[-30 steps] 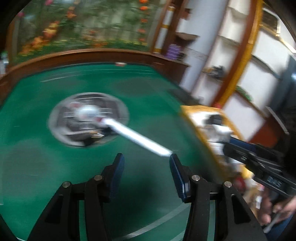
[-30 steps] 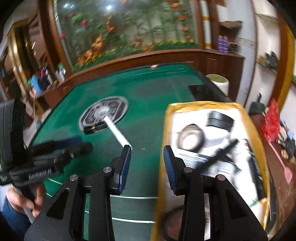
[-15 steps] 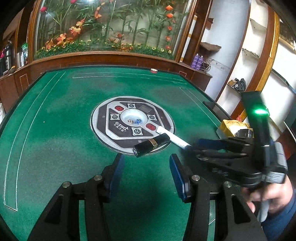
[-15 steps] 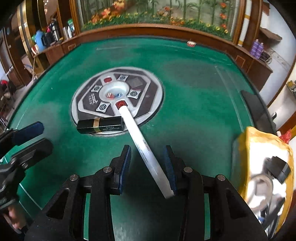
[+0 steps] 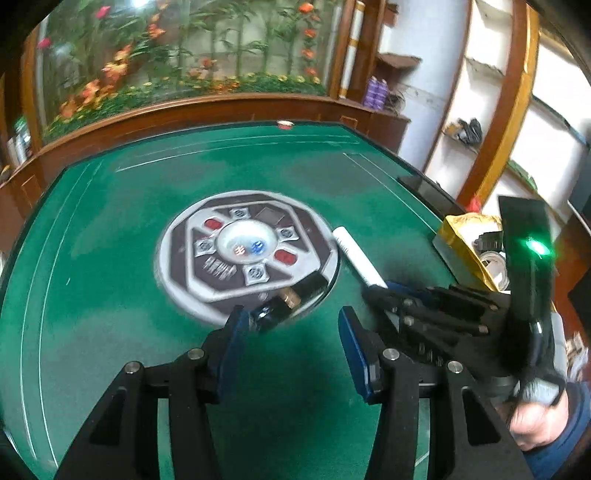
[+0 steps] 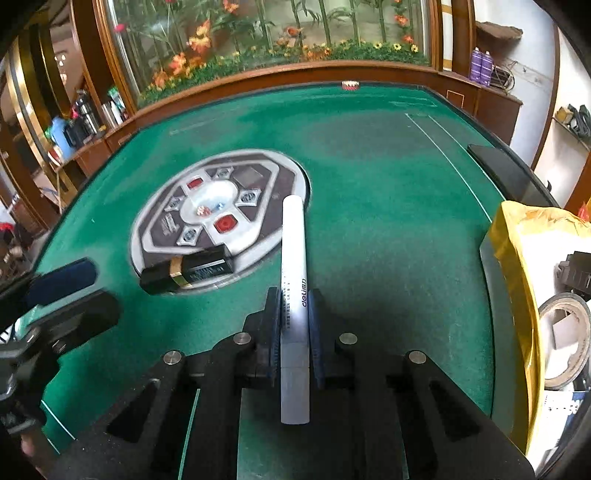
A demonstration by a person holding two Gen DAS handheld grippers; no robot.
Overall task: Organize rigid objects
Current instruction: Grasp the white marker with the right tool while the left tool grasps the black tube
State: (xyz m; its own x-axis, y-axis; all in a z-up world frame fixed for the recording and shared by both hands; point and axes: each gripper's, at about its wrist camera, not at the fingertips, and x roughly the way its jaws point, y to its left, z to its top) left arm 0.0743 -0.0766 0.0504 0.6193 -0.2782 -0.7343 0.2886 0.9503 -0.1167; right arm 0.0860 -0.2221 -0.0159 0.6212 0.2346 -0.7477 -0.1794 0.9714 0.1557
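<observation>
Right wrist: right hand-held gripper (image 6: 293, 314) just closed, now clamping white pen (image 6: 294, 266).

A green felt table (image 6: 369, 177) carries a round dice panel (image 6: 218, 210), flowered glass (image 6: 280, 33) behind.

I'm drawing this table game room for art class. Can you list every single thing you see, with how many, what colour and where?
Table: one, green felt, wood rim.
Dice panel: one, grey and brown, table centre.
Dice: two, red and blue, panel's bowl.
White pen: one, gripped in the right claw.
Black tube: one, gold band, on the panel's near edge.
Yellow tray: one, right of table.
Tape roll: one, grey, in tray.
Flower display: behind glass, far side.
Purple bottles: two, far-right counter.
Left claw: open, by the tube.
Right claw: just closed on pen.
Hand: one, blue sleeve.
</observation>
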